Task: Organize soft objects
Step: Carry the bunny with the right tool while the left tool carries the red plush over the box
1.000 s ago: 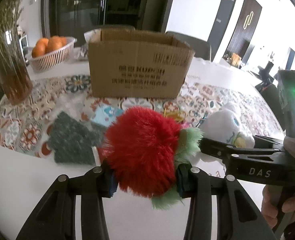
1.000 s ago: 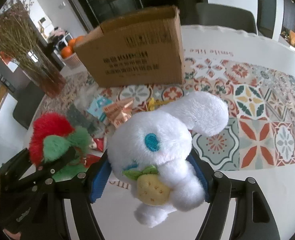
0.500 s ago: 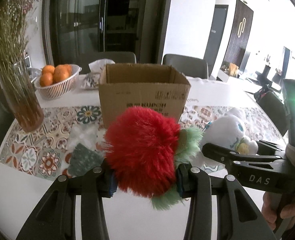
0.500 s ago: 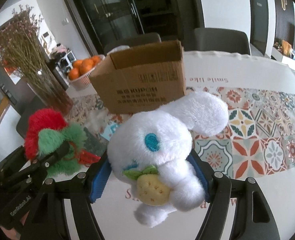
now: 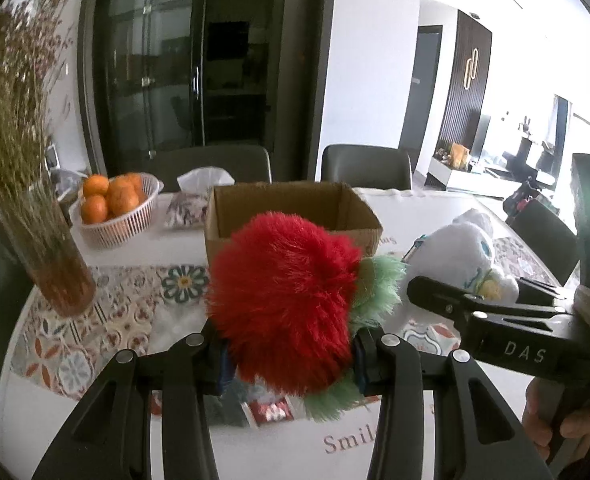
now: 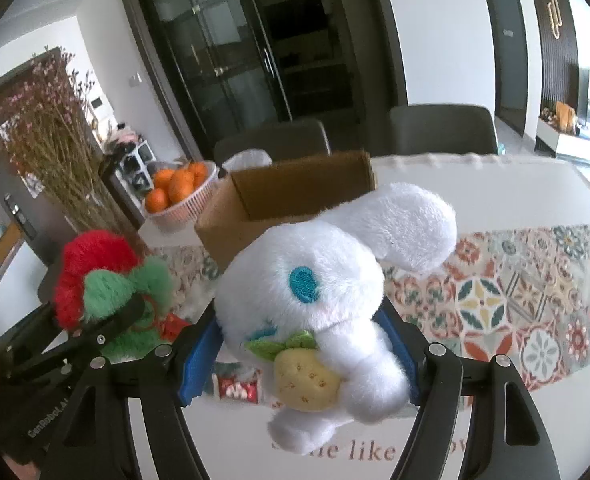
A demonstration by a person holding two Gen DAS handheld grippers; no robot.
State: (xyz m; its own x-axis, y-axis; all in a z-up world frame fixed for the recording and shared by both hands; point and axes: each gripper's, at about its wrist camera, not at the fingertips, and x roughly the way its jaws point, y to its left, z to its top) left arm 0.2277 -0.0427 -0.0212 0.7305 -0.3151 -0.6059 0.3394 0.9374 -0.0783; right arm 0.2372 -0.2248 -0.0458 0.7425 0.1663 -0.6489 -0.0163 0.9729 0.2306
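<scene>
My left gripper is shut on a red furry plush with green leaves and holds it above the table. My right gripper is shut on a white plush dog with a blue eye and a yellow fruit. An open cardboard box stands beyond both toys; it also shows in the right wrist view. The red plush shows at the left of the right wrist view, the white plush at the right of the left wrist view.
A patterned runner covers the white table. A vase of dried flowers stands at the left, a basket of oranges and a tissue pack behind. Small packets lie on the table under the grippers. Chairs stand beyond.
Both grippers have risen with their plush toys. The box's open top now shows from above, and the table items have dropped lower in view.
</scene>
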